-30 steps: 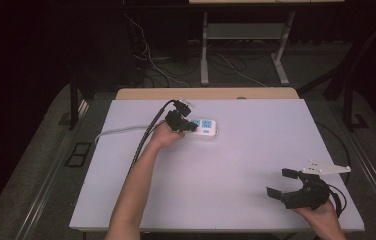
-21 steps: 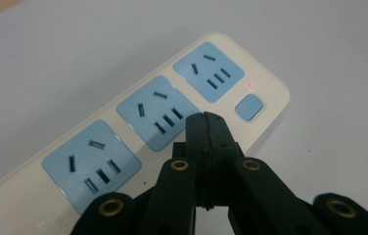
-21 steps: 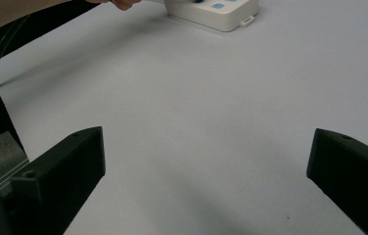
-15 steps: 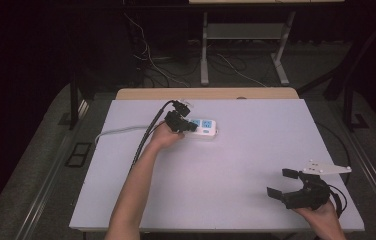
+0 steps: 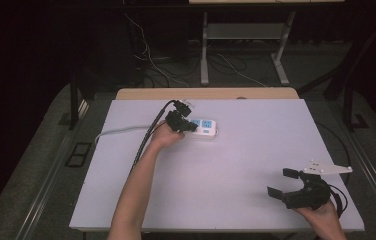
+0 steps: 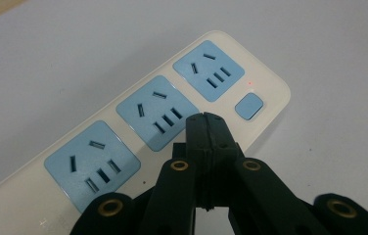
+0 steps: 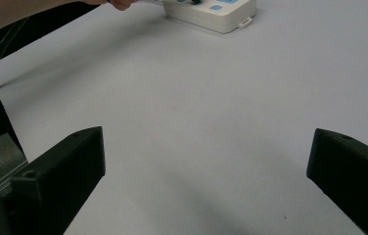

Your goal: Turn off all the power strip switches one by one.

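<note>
1. The grey cord [image 5: 121, 131] of the strip runs off the left edge of the smooth pale table [image 5: 236, 165]
2. The left gripper [image 5: 188, 125], jaws pressed together on nothing, hovers over the glossy cream plastic power strip with three blue sockets [image 6: 143, 117], near the far edge
3. Bare tabletop spreads between the hands
4. The right gripper [image 5: 283, 182], jaws wide apart and empty, sits near the front right corner
</note>
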`<state>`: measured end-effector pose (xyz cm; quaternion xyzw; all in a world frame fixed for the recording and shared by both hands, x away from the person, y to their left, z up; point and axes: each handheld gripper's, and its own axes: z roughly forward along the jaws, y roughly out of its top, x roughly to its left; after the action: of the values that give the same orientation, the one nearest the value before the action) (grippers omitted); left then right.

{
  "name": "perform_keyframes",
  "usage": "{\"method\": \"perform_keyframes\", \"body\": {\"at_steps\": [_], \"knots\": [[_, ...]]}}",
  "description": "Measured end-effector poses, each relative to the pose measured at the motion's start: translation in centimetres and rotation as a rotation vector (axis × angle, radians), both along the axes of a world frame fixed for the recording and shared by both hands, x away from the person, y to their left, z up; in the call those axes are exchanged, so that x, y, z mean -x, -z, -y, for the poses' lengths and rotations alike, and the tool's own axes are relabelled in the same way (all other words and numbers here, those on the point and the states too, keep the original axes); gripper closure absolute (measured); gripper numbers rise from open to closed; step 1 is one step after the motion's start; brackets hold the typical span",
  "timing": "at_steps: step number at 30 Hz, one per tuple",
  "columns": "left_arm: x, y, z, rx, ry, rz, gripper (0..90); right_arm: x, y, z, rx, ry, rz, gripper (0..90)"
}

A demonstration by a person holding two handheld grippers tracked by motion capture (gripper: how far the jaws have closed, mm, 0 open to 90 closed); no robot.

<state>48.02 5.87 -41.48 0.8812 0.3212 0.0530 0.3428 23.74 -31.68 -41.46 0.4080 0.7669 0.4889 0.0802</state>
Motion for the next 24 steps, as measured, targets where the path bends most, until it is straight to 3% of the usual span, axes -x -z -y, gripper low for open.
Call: {"method": "perform_keyframes", "body": {"at_steps": [1,5,8,24], "knots": [[0.0,-0.2,-0.1,0.022,-0.005,0.003,89.6,0.0,0.0,0.0,0.000,0.000,0.000,0.6],[-0.1,-0.5,-0.1,-0.024,0.006,0.013,89.4,-0.1,0.1,0.1,0.000,0.002,-0.001,0.6],[-0.1,-1.0,-0.1,-0.001,0.007,0.020,89.4,-0.1,0.0,0.1,-0.001,0.004,-0.002,0.6],[0.1,-3.5,1.2,-0.023,0.043,0.052,89.4,-0.1,0.0,0.4,-0.015,0.012,0.001,0.6]]}}
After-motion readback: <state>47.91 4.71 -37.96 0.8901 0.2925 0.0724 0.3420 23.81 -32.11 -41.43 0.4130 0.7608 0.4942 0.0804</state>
